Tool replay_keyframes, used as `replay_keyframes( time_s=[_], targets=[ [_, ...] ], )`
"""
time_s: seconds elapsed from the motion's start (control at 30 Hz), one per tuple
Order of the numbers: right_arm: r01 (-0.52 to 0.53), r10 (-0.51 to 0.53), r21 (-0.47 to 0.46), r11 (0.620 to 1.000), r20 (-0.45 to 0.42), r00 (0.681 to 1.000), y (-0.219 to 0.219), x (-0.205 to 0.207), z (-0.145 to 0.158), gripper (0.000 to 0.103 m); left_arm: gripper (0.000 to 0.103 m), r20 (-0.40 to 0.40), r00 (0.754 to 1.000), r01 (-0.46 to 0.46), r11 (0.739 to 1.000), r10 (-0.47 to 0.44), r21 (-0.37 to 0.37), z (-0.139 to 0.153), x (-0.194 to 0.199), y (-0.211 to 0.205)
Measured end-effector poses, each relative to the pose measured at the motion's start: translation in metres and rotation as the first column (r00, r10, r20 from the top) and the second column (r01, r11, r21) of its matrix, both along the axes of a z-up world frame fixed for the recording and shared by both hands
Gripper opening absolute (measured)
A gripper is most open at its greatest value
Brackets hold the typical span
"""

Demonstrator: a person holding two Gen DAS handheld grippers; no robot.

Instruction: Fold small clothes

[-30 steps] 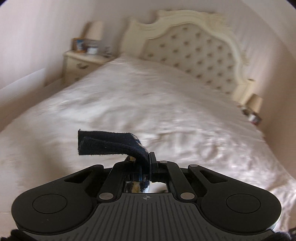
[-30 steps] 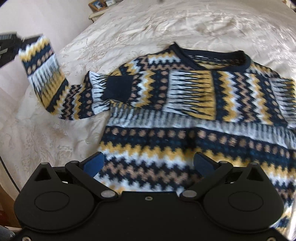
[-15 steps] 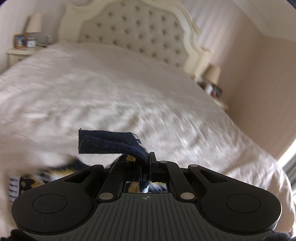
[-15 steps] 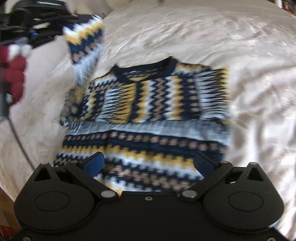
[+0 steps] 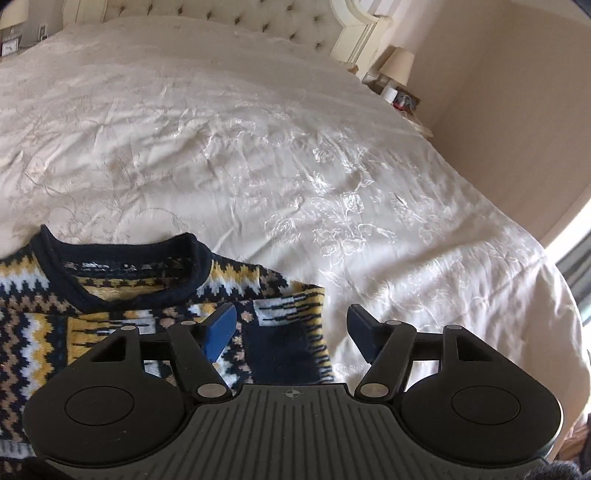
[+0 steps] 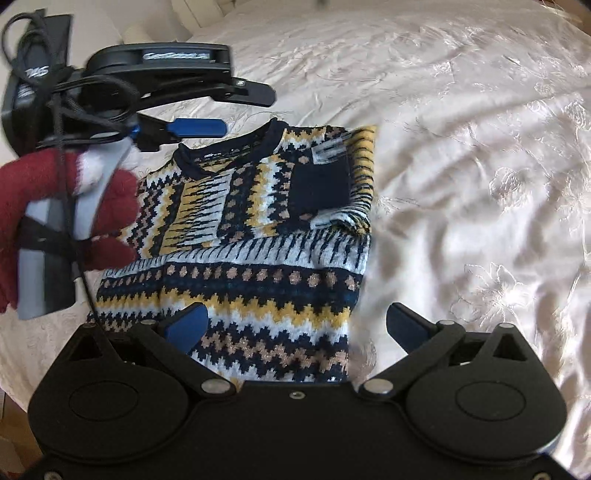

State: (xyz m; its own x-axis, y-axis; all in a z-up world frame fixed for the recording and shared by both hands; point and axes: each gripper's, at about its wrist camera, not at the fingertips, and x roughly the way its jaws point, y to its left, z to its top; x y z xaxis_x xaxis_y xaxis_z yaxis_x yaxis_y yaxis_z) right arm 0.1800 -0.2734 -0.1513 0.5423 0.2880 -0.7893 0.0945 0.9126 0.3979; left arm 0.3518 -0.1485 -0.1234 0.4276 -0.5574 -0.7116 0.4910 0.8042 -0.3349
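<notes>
A small knitted sweater (image 6: 258, 280), navy with yellow, white and tan zigzags, lies flat on the cream bed cover (image 6: 461, 147). One sleeve is folded across its chest, and the navy cuff (image 6: 319, 188) rests near the sweater's right edge. In the left wrist view my left gripper (image 5: 291, 328) hovers just over that cuff (image 5: 280, 347). Its jaws are opening, and the cuff lies below them, not pinched. A hand in a red glove (image 6: 110, 206) holds this left gripper (image 6: 229, 110) near the collar. My right gripper (image 6: 295, 325) stands open above the hem, empty.
The tufted cream headboard (image 5: 221, 14) is at the far end of the bed. A bedside table with a lamp (image 5: 400, 62) stands at the right, and another nightstand (image 5: 11, 40) at the left. Bright window light (image 5: 576, 266) falls on the bed's right edge.
My left gripper carried the sleeve across the sweater, came down and let go of the cuff, and its jaws parted. The right gripper shifted sideways above the hem.
</notes>
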Motion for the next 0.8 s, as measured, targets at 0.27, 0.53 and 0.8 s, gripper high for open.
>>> replay_keyframes(
  time_s=[0.27,0.53,0.8],
  targets=[
    [0.004,-0.003,-0.01,1.0,0.041,0.999,0.003,0.027,0.009,0.103,0.066,0.051,0.998,-0.053,0.986,0.046,0.155,0.006,-0.013,0.067],
    [0.0,-0.001,0.014,1.0,0.059,0.998,0.01,0.066,0.009,0.103,0.066,-0.024,0.965,-0.248,0.939,0.261,0.239,-0.014,0.005,0.17],
    [0.014,-0.017,0.044,0.999,0.059,0.998,0.002,0.111,-0.004,0.103,0.066,-0.059,0.958,-0.255,0.93,0.28,0.263,-0.034,0.033,0.204]
  ],
)
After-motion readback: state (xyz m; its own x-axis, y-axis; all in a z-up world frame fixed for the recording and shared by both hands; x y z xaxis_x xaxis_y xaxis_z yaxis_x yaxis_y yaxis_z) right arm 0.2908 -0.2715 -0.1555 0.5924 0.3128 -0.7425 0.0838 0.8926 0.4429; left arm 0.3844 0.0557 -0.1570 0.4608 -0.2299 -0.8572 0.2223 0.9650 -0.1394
